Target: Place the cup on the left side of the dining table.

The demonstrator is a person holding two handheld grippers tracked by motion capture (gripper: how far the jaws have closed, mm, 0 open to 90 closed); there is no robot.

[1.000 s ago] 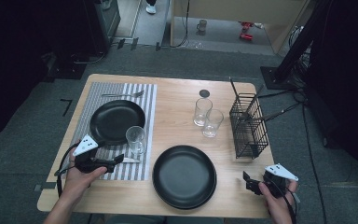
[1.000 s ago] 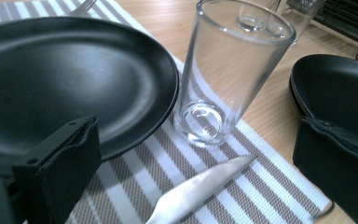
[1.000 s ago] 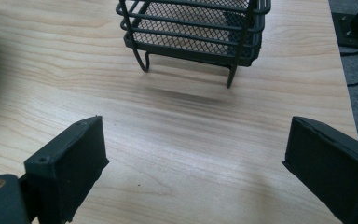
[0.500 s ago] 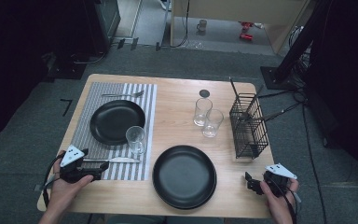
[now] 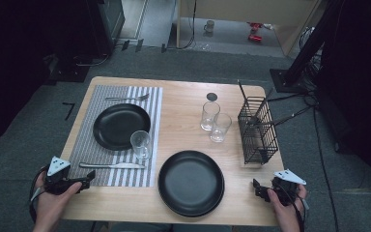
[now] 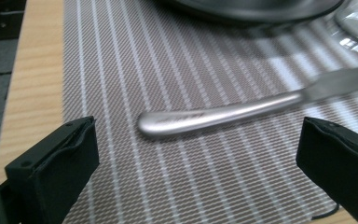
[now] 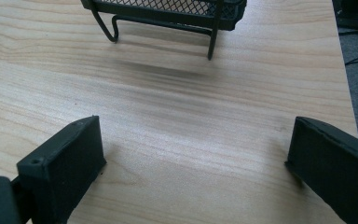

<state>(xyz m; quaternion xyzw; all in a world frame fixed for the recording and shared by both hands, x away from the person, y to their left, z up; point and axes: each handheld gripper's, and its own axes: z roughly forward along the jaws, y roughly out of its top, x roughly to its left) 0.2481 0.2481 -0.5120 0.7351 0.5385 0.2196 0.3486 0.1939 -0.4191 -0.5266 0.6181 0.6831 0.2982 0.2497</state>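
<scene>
A steel knife lies on the striped placemat near the table's front left. My left gripper is held by a hand just off its handle end, open and empty. In the left gripper view the knife handle lies across the mat beyond the open left gripper, apart from both jaws. My right gripper rests at the front right, open over bare wood, to the right of a black plate. In the right gripper view the right gripper has nothing in it.
On the placemat stand a second black plate, a glass and a fork. Two glasses stand mid-table beside a black wire basket; its feet show ahead of the right gripper. A dark disc lies behind.
My left gripper has drawn back left and toward the person, off the knife handle toward the table's front corner. The right gripper has hardly moved.
</scene>
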